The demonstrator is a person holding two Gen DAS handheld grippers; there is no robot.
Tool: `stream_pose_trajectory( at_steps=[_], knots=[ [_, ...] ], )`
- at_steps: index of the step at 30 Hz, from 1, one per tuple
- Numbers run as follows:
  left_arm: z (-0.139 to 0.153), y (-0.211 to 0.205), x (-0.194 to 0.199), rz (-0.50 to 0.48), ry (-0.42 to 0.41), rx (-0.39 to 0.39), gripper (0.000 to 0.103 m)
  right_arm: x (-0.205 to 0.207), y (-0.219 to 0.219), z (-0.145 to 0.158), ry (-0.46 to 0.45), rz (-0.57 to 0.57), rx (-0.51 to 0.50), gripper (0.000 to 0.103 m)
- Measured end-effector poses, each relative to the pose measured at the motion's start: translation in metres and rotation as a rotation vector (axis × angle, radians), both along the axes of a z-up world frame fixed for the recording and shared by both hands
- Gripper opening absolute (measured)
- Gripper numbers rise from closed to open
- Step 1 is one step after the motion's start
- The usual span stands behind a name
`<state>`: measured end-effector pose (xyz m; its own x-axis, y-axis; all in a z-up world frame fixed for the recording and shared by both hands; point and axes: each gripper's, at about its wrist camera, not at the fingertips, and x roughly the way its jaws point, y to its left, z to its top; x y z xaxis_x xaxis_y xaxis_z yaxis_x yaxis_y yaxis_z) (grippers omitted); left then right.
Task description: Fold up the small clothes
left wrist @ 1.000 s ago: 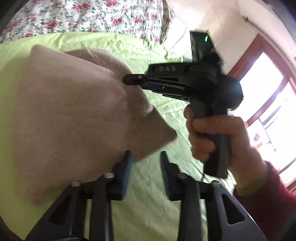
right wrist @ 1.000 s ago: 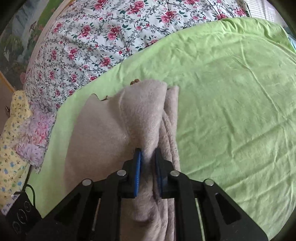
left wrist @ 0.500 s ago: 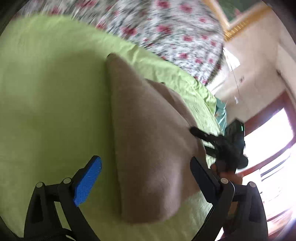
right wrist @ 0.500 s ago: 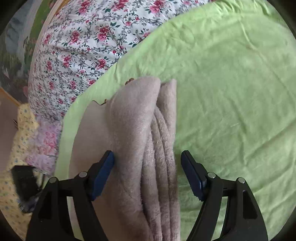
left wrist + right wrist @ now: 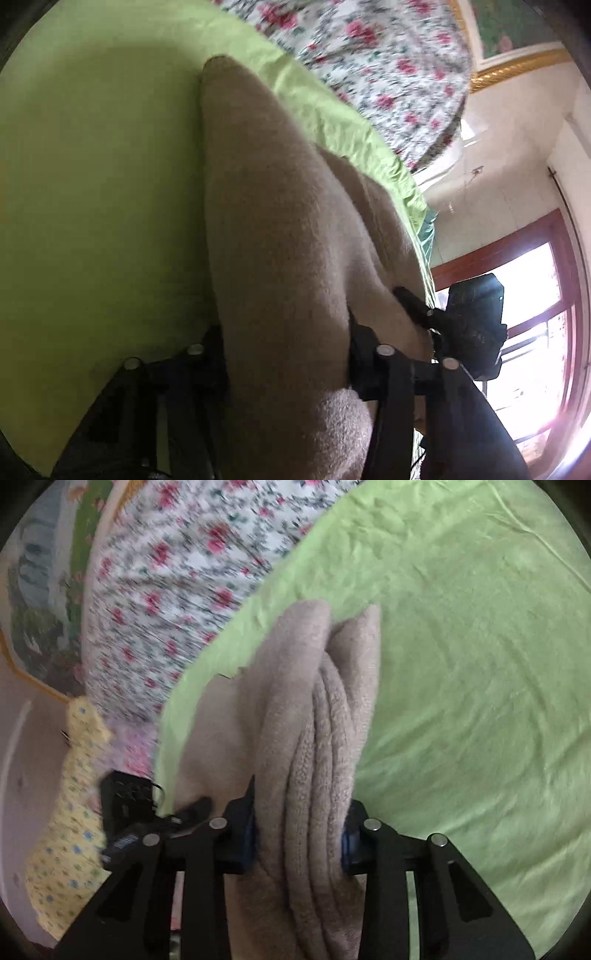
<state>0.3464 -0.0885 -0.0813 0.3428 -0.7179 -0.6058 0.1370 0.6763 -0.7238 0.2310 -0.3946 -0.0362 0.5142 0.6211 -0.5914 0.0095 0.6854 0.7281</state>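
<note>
Beige garment (image 5: 314, 738) fills both tools' jaws

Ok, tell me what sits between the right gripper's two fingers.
The folded beige garment: in the right wrist view, its stacked layers fill the gap between the right gripper's fingers, over the green sheet.

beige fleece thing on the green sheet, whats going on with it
A person is folding a small beige fleece garment on a green sheet spread over a floral bedcover. The right hand-held gripper is clamped across the bunched, layered folds at one end. The left hand-held gripper grips the thick folded edge at the other end. The garment is a compact, several-layer bundle, held from both ends.
</note>
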Motion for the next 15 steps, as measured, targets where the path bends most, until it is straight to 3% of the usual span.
stream_pose_trajectory(
  at_steps=[4, 7, 12, 15],
  knots=[
    [0.036, 0.024, -0.043, 0.023, -0.071, 0.033, 0.044, -0.022, 0.034, 0.027, -0.042, 0.039, 0.037, 0.033],
    [0.065, 0.074, -0.093, 0.071, -0.124, 0.044, 0.044, -0.043, 0.082, 0.037, -0.087, 0.118, 0.094, 0.033],
    [0.089, 0.147, -0.162, 0.161, -0.158, 0.140, 0.044, -0.067, 0.171, 0.031, -0.126, 0.241, 0.169, 0.033],
    [0.085, 0.185, -0.192, 0.219, -0.150, 0.163, 0.044, -0.073, 0.211, 0.017, -0.100, 0.289, 0.207, 0.033]
  ],
)
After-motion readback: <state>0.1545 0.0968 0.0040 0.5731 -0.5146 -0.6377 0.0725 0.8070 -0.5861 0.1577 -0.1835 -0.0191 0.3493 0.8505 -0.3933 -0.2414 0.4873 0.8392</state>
